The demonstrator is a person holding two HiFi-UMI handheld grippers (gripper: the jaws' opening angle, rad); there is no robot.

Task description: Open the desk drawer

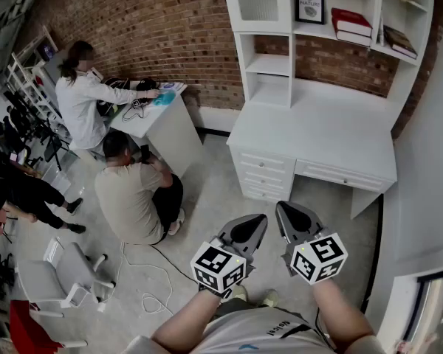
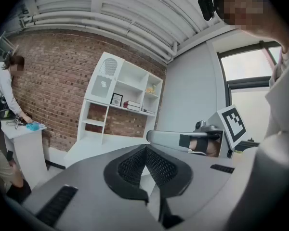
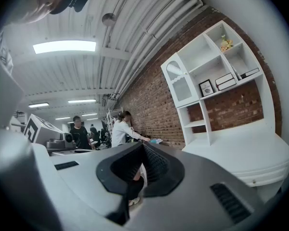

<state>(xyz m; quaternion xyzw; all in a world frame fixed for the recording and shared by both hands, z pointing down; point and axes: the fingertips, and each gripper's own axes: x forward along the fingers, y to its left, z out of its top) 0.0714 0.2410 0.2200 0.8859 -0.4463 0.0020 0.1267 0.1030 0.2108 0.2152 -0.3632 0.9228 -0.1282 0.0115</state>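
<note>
The white desk (image 1: 317, 135) with a shelf unit on top stands against the brick wall, a step or two ahead of me. On its left side is a stack of three small drawers (image 1: 262, 174), and a wide drawer (image 1: 342, 175) sits under the top; all look closed. My left gripper (image 1: 262, 217) and right gripper (image 1: 280, 206) are side by side near my body, well short of the desk, both shut and empty. In the left gripper view the left gripper (image 2: 145, 148) points toward the desk (image 2: 96, 148). The right gripper (image 3: 143, 145) has the desk (image 3: 241, 153) off to its right.
A person (image 1: 133, 190) squats on the floor left of the desk, beside a small white table (image 1: 159, 120) where another person (image 1: 81, 98) stands working. A cable (image 1: 151, 271) trails over the floor, and white chairs (image 1: 59, 279) stand at the lower left. Books (image 1: 352, 26) lie on the shelves.
</note>
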